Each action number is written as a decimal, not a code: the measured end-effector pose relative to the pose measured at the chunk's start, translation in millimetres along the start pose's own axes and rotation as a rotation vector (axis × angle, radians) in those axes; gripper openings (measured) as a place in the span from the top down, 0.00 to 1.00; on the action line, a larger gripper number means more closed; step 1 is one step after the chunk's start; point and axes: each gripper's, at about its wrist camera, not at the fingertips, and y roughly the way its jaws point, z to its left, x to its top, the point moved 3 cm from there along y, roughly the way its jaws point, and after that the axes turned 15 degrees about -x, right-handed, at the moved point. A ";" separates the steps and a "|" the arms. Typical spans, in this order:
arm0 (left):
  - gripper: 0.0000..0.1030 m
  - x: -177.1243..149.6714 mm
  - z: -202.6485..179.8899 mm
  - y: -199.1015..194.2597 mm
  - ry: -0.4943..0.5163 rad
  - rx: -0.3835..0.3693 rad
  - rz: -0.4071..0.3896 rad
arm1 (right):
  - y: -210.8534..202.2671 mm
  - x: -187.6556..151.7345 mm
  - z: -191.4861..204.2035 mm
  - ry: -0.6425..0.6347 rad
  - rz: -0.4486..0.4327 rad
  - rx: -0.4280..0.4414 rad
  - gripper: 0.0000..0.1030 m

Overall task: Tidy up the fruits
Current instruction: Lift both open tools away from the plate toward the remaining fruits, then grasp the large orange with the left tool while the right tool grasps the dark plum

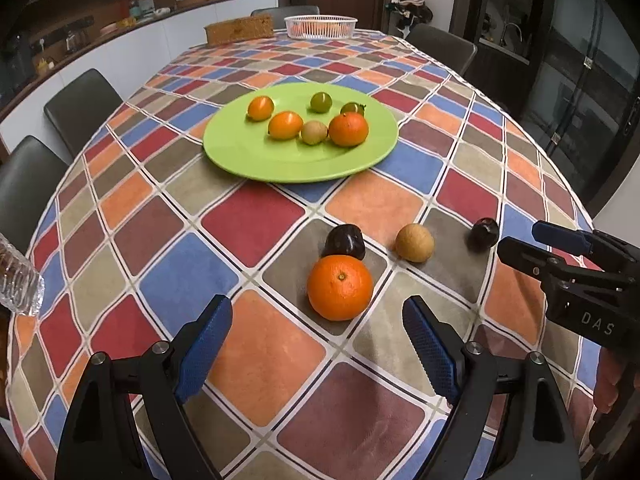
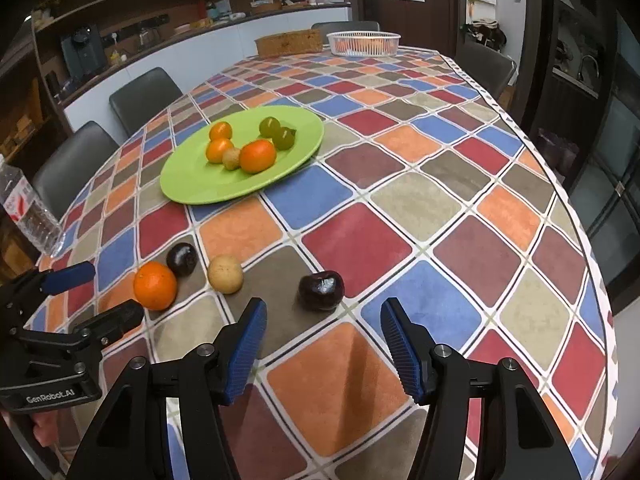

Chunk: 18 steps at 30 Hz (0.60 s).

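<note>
A green plate (image 1: pixel 248 156) (image 2: pixel 188 184) holds several small fruits, orange, green and tan. On the checked tablecloth lie an orange (image 1: pixel 340 287) (image 2: pixel 155 285), a dark plum (image 1: pixel 345 241) (image 2: pixel 182 259) touching it behind, a tan round fruit (image 1: pixel 415 242) (image 2: pixel 225 279) and a second dark plum (image 1: pixel 483 233) (image 2: pixel 321 290). My left gripper (image 1: pixel 318 340) is open and empty, just short of the orange. My right gripper (image 2: pixel 323 340) is open and empty, just short of the second plum. Each gripper also shows in the other's view, the right one (image 1: pixel 520 242) and the left one (image 2: pixel 108 294).
A white basket (image 1: pixel 320 26) (image 2: pixel 363 43) and a brown woven box (image 1: pixel 239 31) (image 2: pixel 289 43) stand at the table's far end. A clear plastic bottle (image 2: pixel 28 212) (image 1: pixel 18 286) stands at the left edge. Dark chairs (image 1: pixel 80 104) surround the table.
</note>
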 end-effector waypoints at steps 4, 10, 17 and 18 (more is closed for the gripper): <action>0.15 1.3 2.9 9.2 -0.007 -0.006 0.015 | 7.7 -0.5 1.7 -0.011 0.009 -0.003 0.42; 0.22 4.3 5.0 19.1 -0.010 -0.020 0.029 | 18.5 0.9 3.2 -0.022 0.026 0.002 0.48; 0.37 8.2 6.7 27.0 -0.022 -0.049 0.044 | 25.9 5.4 5.9 -0.035 0.033 0.016 0.55; 0.39 8.4 6.9 27.6 -0.024 -0.055 0.046 | 26.7 5.7 6.7 -0.036 0.034 0.017 0.57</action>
